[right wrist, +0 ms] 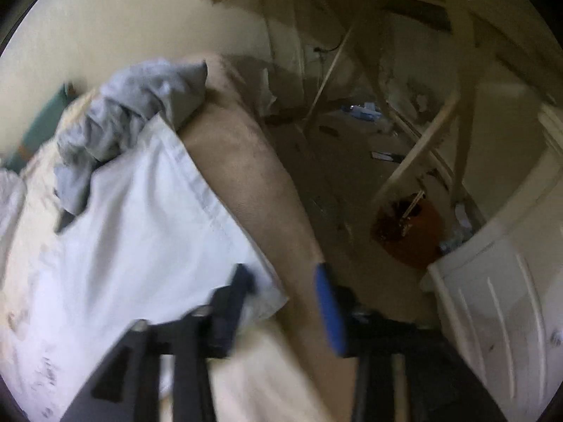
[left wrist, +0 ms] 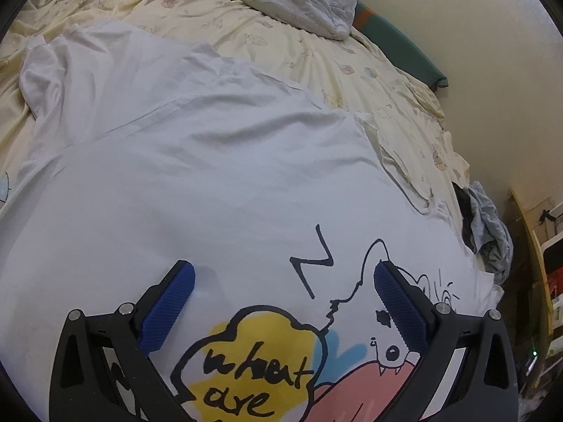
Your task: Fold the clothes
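Cream bedsheet (left wrist: 281,35) is carrying a white printed T-shirt (left wrist: 211,176), lying spread flat. Left gripper (left wrist: 283,302) is hovering over the print, jaws spread, empty. Right gripper (right wrist: 286,302), jaws apart, is straddling the shirt's corner at the bed edge; a blurred, hasty pinch risks missing the hem.

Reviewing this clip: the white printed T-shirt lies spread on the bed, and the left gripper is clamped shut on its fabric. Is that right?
Not quite. The white printed T-shirt does lie spread on the bed, but the left gripper is open: in the left wrist view its blue pads stand wide apart over the print, with no fabric pinched between them.
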A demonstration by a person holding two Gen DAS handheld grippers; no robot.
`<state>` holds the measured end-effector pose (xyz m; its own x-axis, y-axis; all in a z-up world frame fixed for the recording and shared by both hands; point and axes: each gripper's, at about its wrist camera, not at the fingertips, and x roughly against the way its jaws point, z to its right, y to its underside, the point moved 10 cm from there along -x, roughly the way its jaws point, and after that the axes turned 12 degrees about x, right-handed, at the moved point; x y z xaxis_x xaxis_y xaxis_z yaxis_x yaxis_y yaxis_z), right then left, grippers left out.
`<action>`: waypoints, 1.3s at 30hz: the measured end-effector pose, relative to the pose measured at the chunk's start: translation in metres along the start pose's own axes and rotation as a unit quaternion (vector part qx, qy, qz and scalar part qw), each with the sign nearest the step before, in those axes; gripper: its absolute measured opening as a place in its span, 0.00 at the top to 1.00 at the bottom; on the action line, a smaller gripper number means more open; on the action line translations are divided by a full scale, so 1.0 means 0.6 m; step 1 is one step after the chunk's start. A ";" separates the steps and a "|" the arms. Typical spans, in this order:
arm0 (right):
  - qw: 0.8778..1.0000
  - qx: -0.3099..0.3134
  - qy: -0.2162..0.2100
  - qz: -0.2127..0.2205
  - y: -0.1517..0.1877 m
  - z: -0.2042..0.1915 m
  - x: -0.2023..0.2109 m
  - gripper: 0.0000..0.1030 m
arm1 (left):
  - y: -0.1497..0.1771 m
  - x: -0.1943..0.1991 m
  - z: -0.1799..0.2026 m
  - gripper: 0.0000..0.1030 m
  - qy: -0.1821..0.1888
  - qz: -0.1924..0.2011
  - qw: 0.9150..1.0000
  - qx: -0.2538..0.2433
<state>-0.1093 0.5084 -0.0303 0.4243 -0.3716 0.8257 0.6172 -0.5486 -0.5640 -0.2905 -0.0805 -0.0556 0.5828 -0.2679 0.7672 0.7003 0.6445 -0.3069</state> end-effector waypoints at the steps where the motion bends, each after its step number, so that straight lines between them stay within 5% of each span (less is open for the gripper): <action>1: 1.000 0.013 -0.002 0.011 0.001 -0.014 0.020 0.45 | -0.001 0.001 -0.001 0.01 -0.001 0.000 1.000 0.000; 4: 0.995 0.088 -0.008 0.046 0.008 -0.089 0.078 0.43 | -0.004 0.006 -0.003 0.01 -0.004 0.001 1.000 0.006; 6: 0.983 0.158 -0.068 0.059 0.027 -0.190 0.110 0.43 | -0.008 0.009 -0.008 0.01 -0.007 0.002 1.000 0.012; 10: 0.933 0.313 -0.178 0.018 0.108 -0.422 0.125 0.43 | -0.014 0.009 -0.020 0.01 -0.014 0.000 1.000 0.016; 15: 0.873 0.443 -0.202 0.004 0.235 -0.622 0.103 0.43 | -0.035 0.006 -0.034 0.01 -0.028 0.004 1.000 -0.001; 18: 0.853 0.485 -0.196 0.004 0.290 -0.681 0.070 0.43 | -0.049 -0.011 -0.046 0.01 -0.057 -0.005 0.998 -0.040; 21: 0.853 0.488 -0.184 0.012 0.303 -0.690 0.050 0.35 | -0.065 -0.020 -0.090 0.01 -0.148 0.019 0.986 -0.079; 23: 0.854 0.489 -0.176 0.010 0.300 -0.668 0.045 0.21 | -0.077 -0.023 -0.117 0.01 -0.195 0.031 0.976 -0.094; 30: 0.862 0.472 -0.178 -0.049 0.335 -0.448 0.072 0.21 | -0.085 -0.012 -0.142 0.00 -0.224 0.049 0.970 -0.085; 35: 0.847 0.506 -0.133 -0.100 0.368 -0.354 0.111 0.21 | -0.071 0.017 -0.129 0.01 -0.188 0.056 0.977 -0.084; 37: 0.842 0.517 -0.132 -0.080 0.347 -0.383 0.139 0.21 | -0.053 0.040 -0.100 0.01 -0.136 0.055 0.983 -0.108; 39: 0.849 0.498 -0.175 -0.023 0.302 -0.448 0.181 0.21 | -0.019 0.067 -0.062 0.01 -0.092 0.050 0.981 -0.162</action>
<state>-0.1296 0.1670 -0.0419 0.4482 -0.0257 0.8936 0.8181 0.4148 -0.3984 -0.2598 -0.1252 -0.0422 0.5923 -0.0610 0.8034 0.7546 0.3917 -0.5265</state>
